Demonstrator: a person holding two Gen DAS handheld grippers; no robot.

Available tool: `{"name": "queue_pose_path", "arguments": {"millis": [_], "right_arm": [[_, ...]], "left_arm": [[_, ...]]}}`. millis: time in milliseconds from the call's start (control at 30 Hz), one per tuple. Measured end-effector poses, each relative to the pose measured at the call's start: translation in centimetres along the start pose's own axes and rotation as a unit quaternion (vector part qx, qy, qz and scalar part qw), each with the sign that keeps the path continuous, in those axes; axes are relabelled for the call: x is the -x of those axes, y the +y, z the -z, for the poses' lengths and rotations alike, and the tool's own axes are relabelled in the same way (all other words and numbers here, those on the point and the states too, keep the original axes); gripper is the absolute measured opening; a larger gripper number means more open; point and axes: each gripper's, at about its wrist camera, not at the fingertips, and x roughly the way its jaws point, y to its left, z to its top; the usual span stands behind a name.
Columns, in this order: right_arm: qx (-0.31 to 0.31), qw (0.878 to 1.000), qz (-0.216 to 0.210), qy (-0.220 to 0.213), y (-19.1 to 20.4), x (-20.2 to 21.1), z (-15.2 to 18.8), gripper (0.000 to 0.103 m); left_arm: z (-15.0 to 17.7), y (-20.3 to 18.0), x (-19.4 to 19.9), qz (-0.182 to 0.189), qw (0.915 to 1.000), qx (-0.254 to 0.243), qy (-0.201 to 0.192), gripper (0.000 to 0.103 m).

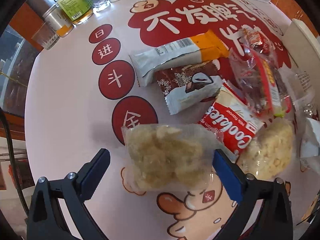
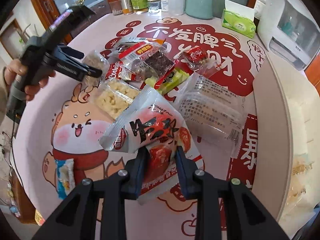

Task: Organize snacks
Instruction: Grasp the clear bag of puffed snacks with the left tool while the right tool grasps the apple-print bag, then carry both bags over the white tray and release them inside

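Between the blue pads of the right gripper (image 2: 160, 160), at lower centre of the right wrist view, a red-and-white jujube packet (image 2: 148, 132) is pinched and lifted off the counter (image 2: 40, 144). It is judged light, crinkly and air-puffed, so the film may slide; a hold across the flat sealed end would be surer than one on the bulging middle.

Low in the left wrist view, a clear pouch of pale flaky snack (image 1: 166, 158) is seen between the fingers of the left gripper (image 1: 160, 170). The right finger touches the pouch, but the left finger stands apart from it, so the jaws appear spread and no firm grip is shown. The contents look brittle and crushable; the pouch's sealed edge is judged the better place to take it.

Beyond it, at centre right of that view, the remaining snacks lie heaped and overlapping: a red cookie pack (image 1: 234, 126), a brown-and-white chocolate bar wrapper (image 1: 190, 86), a white-and-orange bar (image 1: 176, 56) and a clear pouch of puffed kernels (image 1: 268, 150). All are thought light and slippery.

At the right edge of the right wrist view a cream tray (image 2: 280, 120) stands, presumably the destination. Bottles and jars (image 2: 140, 0) are lined along the upper edge, beside a green tissue box (image 2: 238, 22).
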Motion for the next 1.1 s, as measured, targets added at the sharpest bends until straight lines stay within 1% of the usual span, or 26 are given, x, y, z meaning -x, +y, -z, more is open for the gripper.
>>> {"name": "queue_pose_path", "arguments": {"millis": [100,167,200,233,333,433,533,600,667,700,767,800,833,900,967,1000,1033,1100], "right_arm": [[-0.005,1.000,-0.001,0.002,-0.1,-0.1,0.0,0.029],[-0.007,1.000,-0.006,0.005,-0.1,-0.2,0.2,0.029],[-0.008,1.000,-0.006,0.006,0.0,-0.2,0.3,0.029],[-0.008,1.000,-0.007,0.006,0.1,-0.3,0.4,0.029],[-0.014,1.000,-0.009,0.007,0.3,-0.4,0.9,0.029],[-0.018,1.000,-0.008,0.004,0.4,-0.1,1.3,0.028],[-0.022,1.000,-0.009,-0.003,0.5,0.7,1.8,0.028],[-0.023,1.000,-0.007,-0.011,0.6,1.5,2.0,0.028],[-0.027,0.999,-0.006,-0.020,0.6,2.5,2.3,0.028],[-0.028,0.999,-0.006,-0.029,0.6,3.2,2.5,0.028],[-0.030,0.999,-0.006,-0.040,0.7,4.5,2.9,0.028],[-0.030,0.999,-0.006,-0.045,0.6,5.0,3.0,0.028],[-0.031,0.998,-0.006,-0.050,0.5,5.5,3.1,0.028],[-0.034,0.997,-0.010,-0.067,0.3,7.3,3.5,0.028],[-0.038,0.996,-0.008,-0.085,0.0,8.7,3.7,0.028],[-0.043,0.994,-0.006,-0.097,-0.5,9.9,3.9,0.028],[-0.047,0.993,-0.005,-0.104,-0.8,10.5,4.0,0.028],[-0.061,0.990,-0.005,-0.131,-2.1,12.8,4.4,0.029]], "left_arm": [[-0.1,0.4,-0.1,0.011,0.9998,0.014,0.002,0.102],[0.2,0.8,0.0,0.032,0.9990,0.030,0.000,0.094],[0.4,1.0,0.0,0.055,0.9976,0.041,0.000,0.079],[0.6,1.5,0.0,0.069,0.9961,0.055,-0.001,0.070],[1.6,1.7,0.3,0.062,0.9954,0.072,-0.008,0.065],[2.8,1.6,0.7,0.063,0.9939,0.090,-0.009,0.064],[4.6,1.0,1.7,0.067,0.9925,0.102,-0.008,0.063],[6.2,0.3,3.4,0.068,0.9918,0.107,-0.014,0.063],[7.3,-0.6,5.4,0.061,0.9925,0.102,-0.028,0.063],[8.3,-1.5,7.1,0.052,0.9931,0.096,-0.043,0.063],[9.1,-3.0,9.2,0.040,0.9932,0.091,-0.060,0.063],[9.6,-3.8,10.4,0.029,0.9931,0.090,-0.070,0.063],[10.1,-4.8,11.9,0.010,0.9929,0.087,-0.081,0.063],[10.3,-6.3,14.2,-0.012,0.9910,0.084,-0.104,0.063],[10.3,-7.8,16.7,-0.010,0.9878,0.087,-0.129,0.063],[10.2,-9.1,18.3,-0.001,0.9851,0.091,-0.146,0.063],[10.0,-9.7,19.4,0.006,0.9835,0.091,-0.156,0.063],[9.5,-11.8,21.5,0.017,0.9795,0.086,-0.181,0.063]]}}
